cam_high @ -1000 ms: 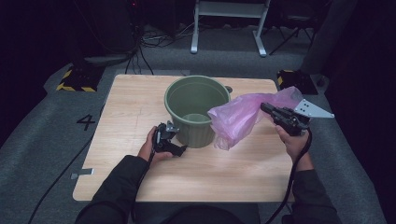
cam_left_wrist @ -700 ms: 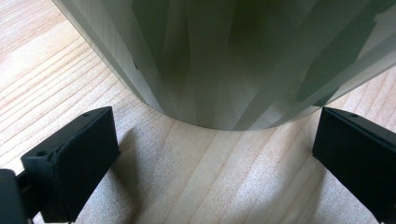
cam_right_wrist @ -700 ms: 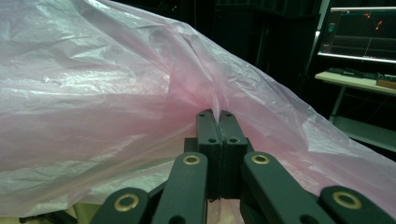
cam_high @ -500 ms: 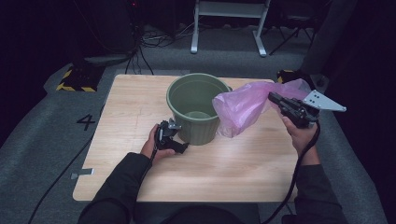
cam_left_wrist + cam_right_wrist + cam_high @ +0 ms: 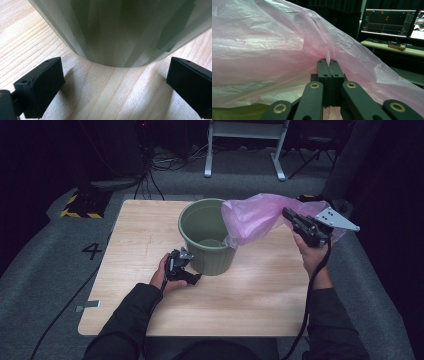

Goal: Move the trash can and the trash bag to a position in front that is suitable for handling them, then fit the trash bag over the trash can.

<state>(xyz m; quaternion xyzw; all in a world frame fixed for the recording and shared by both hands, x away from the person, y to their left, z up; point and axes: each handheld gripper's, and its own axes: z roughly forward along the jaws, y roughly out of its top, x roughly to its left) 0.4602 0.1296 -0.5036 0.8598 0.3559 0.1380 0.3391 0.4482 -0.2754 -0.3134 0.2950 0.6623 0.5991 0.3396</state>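
A green plastic bucket (image 5: 207, 237) stands upright in the middle of the wooden table (image 5: 260, 290). A pink plastic bag (image 5: 255, 217) hangs in the air over the bucket's right rim, pinched in my right gripper (image 5: 288, 215), which is shut on a fold of it (image 5: 328, 58). My left gripper (image 5: 186, 262) rests on the table at the bucket's near-left foot. Its jaws stand wide open, and the bucket's base (image 5: 117, 32) sits just beyond them, between the two pads (image 5: 41, 82).
The table stands on grey carpet. A white metal stand (image 5: 245, 145) is behind the table, and a yellow-black striped block (image 5: 80, 207) lies at the far left. A monitor (image 5: 387, 22) on a desk shows beyond the bag in the right gripper view.
My right gripper has lifted the pink bag up and leftward, so it now hangs over the bucket's right rim. The left gripper has stayed by the bucket's base.
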